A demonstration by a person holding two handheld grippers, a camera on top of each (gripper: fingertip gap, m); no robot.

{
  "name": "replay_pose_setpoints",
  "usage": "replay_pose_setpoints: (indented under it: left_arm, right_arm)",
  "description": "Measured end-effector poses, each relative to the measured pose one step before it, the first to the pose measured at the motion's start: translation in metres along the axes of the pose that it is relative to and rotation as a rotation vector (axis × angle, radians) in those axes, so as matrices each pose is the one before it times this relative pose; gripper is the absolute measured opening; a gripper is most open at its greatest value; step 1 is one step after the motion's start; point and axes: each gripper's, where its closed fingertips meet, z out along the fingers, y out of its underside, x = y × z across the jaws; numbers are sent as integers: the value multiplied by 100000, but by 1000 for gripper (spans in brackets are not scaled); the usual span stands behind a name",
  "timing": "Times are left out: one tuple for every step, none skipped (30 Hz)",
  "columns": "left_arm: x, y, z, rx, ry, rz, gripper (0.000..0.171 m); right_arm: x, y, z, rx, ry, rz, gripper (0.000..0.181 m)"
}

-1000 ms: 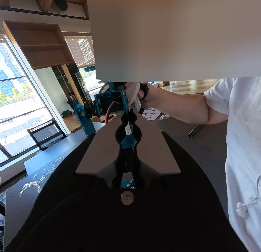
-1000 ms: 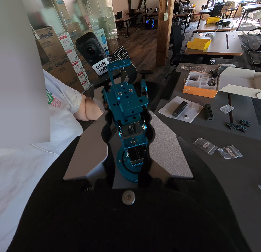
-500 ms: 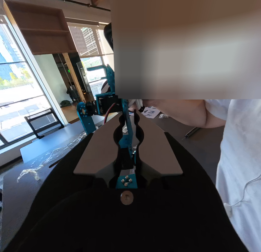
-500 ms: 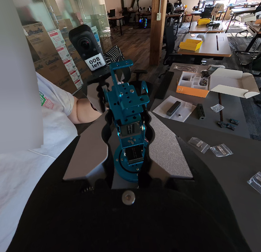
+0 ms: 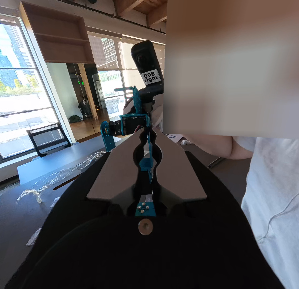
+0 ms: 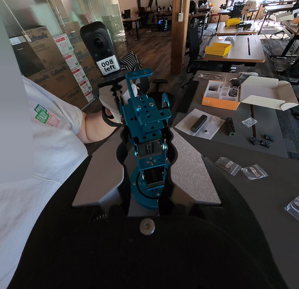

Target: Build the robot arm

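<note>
Between both claws [image 5: 148, 132] [image 6: 146, 132], clamped, sits a perforated blue metal servo bracket [image 6: 145, 117].

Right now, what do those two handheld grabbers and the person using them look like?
Each tool, left and right, has two flat grey wedge fingers with wavy black inner edges on a rounded black body with a silver screw. A black camera with a white sticker tops each. The person wears a white T-shirt with a green and pink print.
</note>
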Motion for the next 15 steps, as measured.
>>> replay_pose_setpoints:
  left_arm:
    - [25,21,-21,-470,265,-325,0]
    - [49,40,-20,-807,691,-992,0]
    - [69,30,-17,-746,996,-666,0]
    - [123,10,-41,-225,1290,452,0]
    - [82,3,-44,145,1041,875,0]
    - [2,7,-21,-146,547,9,0]
    - [8,16,3,-290,826,64,0]
    - [16,27,4,-133,833,734,0]
    - [36,15,-1,-255,1002,726,0]
    - [47,14,-11,-449,1115,597,0]
    - [174,32,67,-521,1417,740,0]
    - [260,70,231,-809,1139,1163,1]
    - [95,75,287,-962,-461,2438,1]
    - [-111,34,30,-1609,-907,3765,1]
    - [-186,5,-84,-2357,-536,1536,1]
  right_arm:
    - [-25,11,19,-45,14,352,47]
    - [-31,8,-9,-232,-92,478,47]
    - [-45,-1,10,-248,24,262,47]
    - [-104,-7,29,-241,-319,380,47]
    - [-69,-1,25,-188,-93,231,47]
    - [13,18,33,-178,46,385,47]
    - [14,17,-4,-387,-63,703,47]
    - [6,7,-16,-472,-30,-32,47]
    - [-12,2,18,-289,-137,466,47]
    - [-31,-33,-14,132,-358,756,47]
    - [-188,-156,-29,971,-2150,2473,47]
    - [-321,-322,-20,2086,-3324,3579,47]
    - [-61,-202,-17,961,-930,638,47]
    - [99,-10,-92,-965,1421,-3442,47]
    - [125,25,-144,-1560,3123,-4781,47]
